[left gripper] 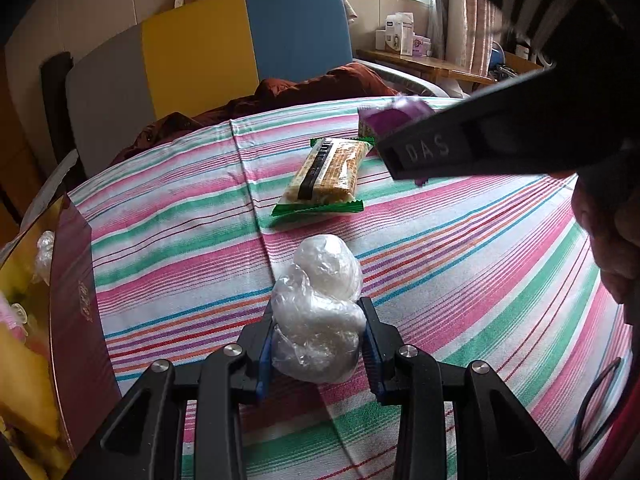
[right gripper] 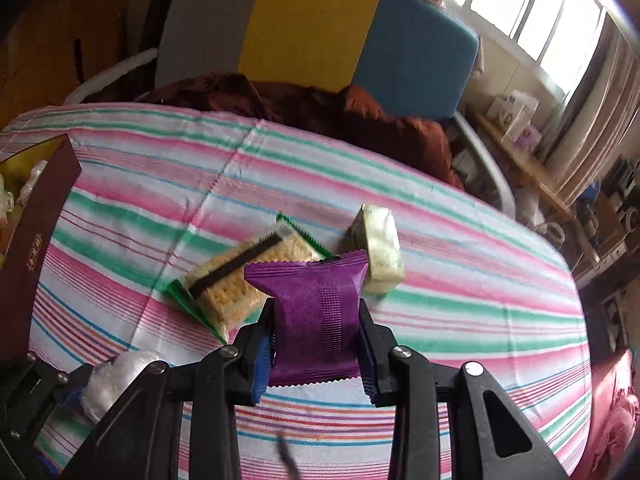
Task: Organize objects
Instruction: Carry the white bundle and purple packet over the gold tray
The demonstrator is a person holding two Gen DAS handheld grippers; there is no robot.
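My left gripper (left gripper: 318, 324) is shut on a clear plastic-wrapped white bundle (left gripper: 320, 312) that rests low over the striped tablecloth (left gripper: 480, 240). My right gripper (right gripper: 318, 332) is shut on a purple snack packet (right gripper: 316, 312), held above the cloth; in the left wrist view that packet (left gripper: 394, 118) shows at the tip of the right gripper's black body. A green-edged cracker pack (left gripper: 326, 176) (right gripper: 240, 284) lies on the cloth beyond both grippers. A pale green wrapped block (right gripper: 378, 250) sits just right of it. The plastic bundle (right gripper: 116, 376) also appears at lower left in the right wrist view.
A dark maroon box (left gripper: 72, 308) (right gripper: 28, 220) with several items inside stands open at the left edge of the table. A brown garment (right gripper: 304, 104) lies behind the table against a grey, yellow and blue cushion (right gripper: 312, 28). A person's hand (left gripper: 608, 232) is at the right.
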